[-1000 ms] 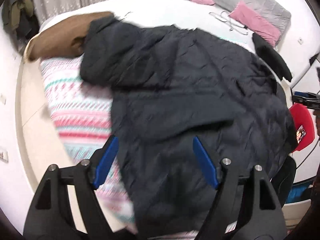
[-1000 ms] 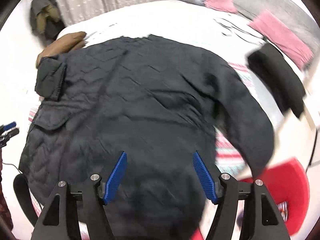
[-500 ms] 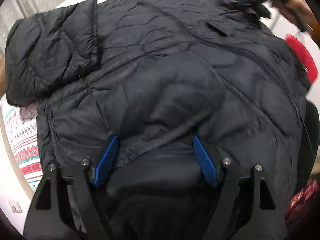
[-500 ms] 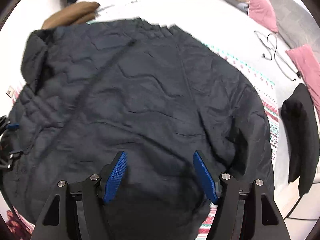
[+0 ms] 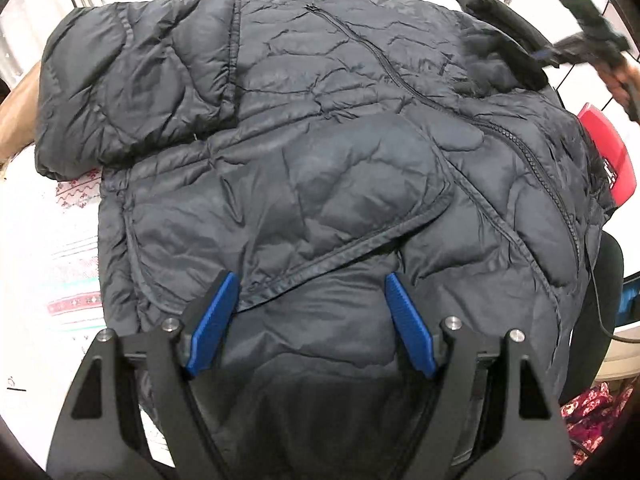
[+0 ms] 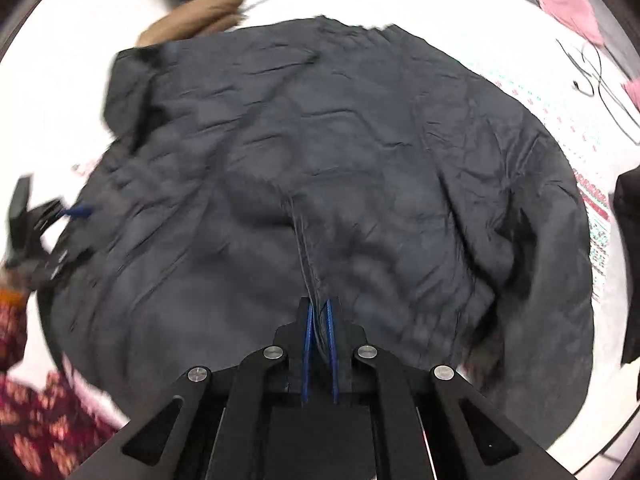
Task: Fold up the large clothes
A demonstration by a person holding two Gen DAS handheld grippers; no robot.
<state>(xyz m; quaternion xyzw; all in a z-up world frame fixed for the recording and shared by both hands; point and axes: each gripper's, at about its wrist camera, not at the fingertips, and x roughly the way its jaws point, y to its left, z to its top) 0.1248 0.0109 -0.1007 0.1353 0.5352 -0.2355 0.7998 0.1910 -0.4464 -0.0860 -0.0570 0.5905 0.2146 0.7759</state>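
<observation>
A large dark quilted jacket [image 5: 320, 128] lies spread on the bed, its zip running diagonally and one sleeve folded at the far left. My left gripper [image 5: 310, 292] is open, its blue pads straddling the jacket's near hem edge, holding nothing. In the right wrist view the same jacket [image 6: 340, 160] fills the frame. My right gripper [image 6: 318, 312] is shut on a pinch of the jacket's fabric at its near edge. The right gripper also shows at the far right of the left wrist view [image 5: 580, 44], blurred, and the left gripper at the left of the right wrist view [image 6: 36, 232].
A patterned blanket [image 5: 72, 248] lies under the jacket on the white bed. A brown garment [image 6: 192, 20] sits at the far side, pink pillows [image 6: 568, 0] and a wire hanger [image 6: 600, 80] at the far right. A black item [image 6: 628, 264] and a red object [image 5: 612, 152] lie beside the bed.
My right gripper has closed on the jacket's near edge. My left gripper stayed open and low over the hem; the jacket shows more sharply, with little shift.
</observation>
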